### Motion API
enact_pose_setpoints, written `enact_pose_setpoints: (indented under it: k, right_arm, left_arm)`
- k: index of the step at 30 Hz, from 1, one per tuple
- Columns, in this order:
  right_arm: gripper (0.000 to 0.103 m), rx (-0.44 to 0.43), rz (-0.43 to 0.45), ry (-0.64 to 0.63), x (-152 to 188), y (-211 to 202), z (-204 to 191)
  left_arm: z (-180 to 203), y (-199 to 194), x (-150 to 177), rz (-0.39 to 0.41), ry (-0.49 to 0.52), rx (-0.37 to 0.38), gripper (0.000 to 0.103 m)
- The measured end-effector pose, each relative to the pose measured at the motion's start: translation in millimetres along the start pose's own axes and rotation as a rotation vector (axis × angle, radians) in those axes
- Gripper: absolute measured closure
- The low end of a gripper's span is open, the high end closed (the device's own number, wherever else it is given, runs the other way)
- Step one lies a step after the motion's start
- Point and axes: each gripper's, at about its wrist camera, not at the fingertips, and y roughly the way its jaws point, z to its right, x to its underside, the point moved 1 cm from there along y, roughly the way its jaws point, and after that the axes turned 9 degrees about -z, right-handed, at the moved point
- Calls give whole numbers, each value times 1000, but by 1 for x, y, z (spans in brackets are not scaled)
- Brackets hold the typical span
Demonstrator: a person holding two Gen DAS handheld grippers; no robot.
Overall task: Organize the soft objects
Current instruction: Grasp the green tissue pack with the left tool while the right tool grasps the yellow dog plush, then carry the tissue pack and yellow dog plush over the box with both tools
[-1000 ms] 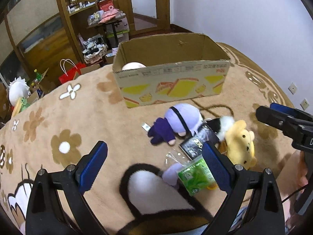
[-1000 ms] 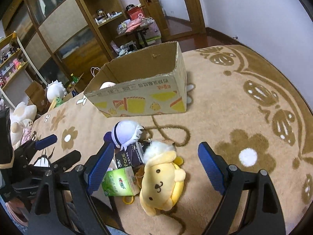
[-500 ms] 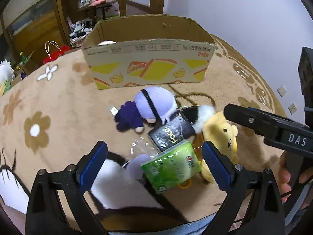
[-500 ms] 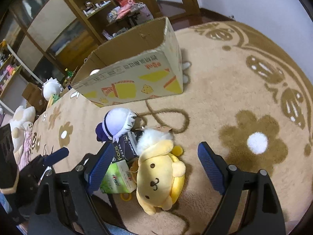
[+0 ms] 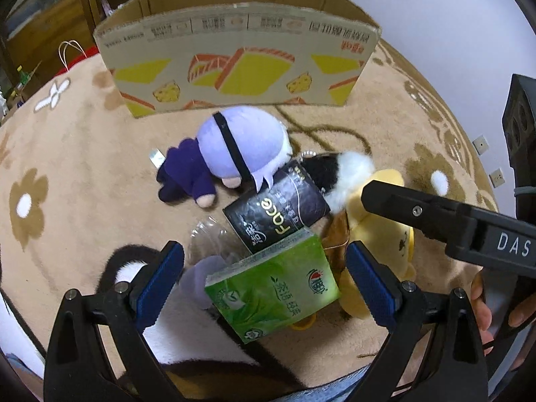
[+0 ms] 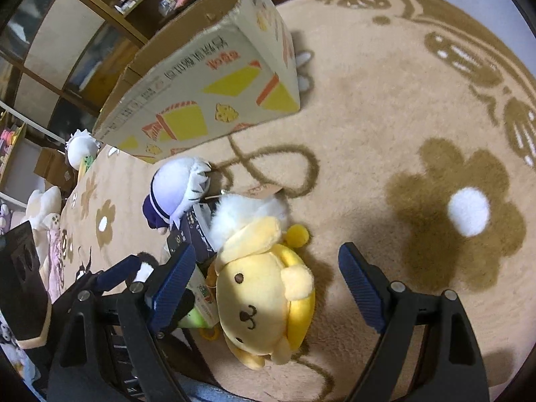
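Pick-up stage: the left gripper (image 5: pixel 264 284) stands open astride the green tissue pack (image 5: pixel 273 289), and the right gripper (image 6: pixel 264 288) stands open around the yellow dog plush (image 6: pixel 264 294); neither holds anything. Both items lie at the near edge of the rug (image 5: pixel 67 154), in a pile with the purple-haired doll (image 5: pixel 231 149) and black packet (image 5: pixel 278 209). Next, each must likely close, then carry to the far cardboard box (image 5: pixel 234 67), whose contents are hidden.

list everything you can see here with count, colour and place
cardboard box: 1, tan with yellow print, far side of rug
rug: 1, beige, brown flowers, under all
purple-haired plush doll: 1, lilac and dark purple, before box
yellow dog plush: 1, yellow, between right fingers
green tissue pack: 1, green, between left fingers
black tissue pack: 1, black, behind green pack
left hand-held gripper: 1, black, blue pads, open
right hand-held gripper: 1, black, blue pads, open
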Motion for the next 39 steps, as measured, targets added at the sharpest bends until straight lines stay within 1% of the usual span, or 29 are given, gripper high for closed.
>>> enact_pose_setpoints:
  k: [7, 9, 11, 13, 14, 18, 20, 23, 27, 34, 39]
  right_arm:
    - [17, -7, -52, -10, 3, 11, -2]
    - [27, -6, -72, -24, 4, 16, -5]
    - [32, -2, -96, -37, 5, 21, -8]
    - [35, 21, -102, -50, 5, 23, -10]
    - [38, 27, -102, -54, 5, 24, -11]
    - [45, 39, -106, -65, 5, 25, -14]
    - [47, 47, -99, -73, 6, 26, -17]
    - [48, 54, -73, -90, 7, 23, -23]
    - [49, 49, -5, -119, 11, 7, -28]
    - [49, 27, 151, -170, 14, -27, -36]
    - [49, 9, 272, -201, 14, -51, -39]
  left_arm:
    - [5, 11, 1, -49, 7, 24, 7]
    - [6, 15, 3, -72, 7, 28, 7]
    - [7, 19, 4, -94, 4, 36, 9]
    - [10, 21, 6, -98, 18, 9, 13]
    - [12, 22, 6, -97, 27, -7, 17]
    - [13, 20, 7, -82, 40, -20, 19]
    - [13, 18, 7, -69, 47, -34, 19]
    - [10, 9, 7, -21, 51, -68, 19]
    - [8, -6, 5, 62, 37, -92, 19]
    - [1, -36, 1, 214, 6, -129, 19]
    - [-9, -58, -1, 303, -12, -156, 19]
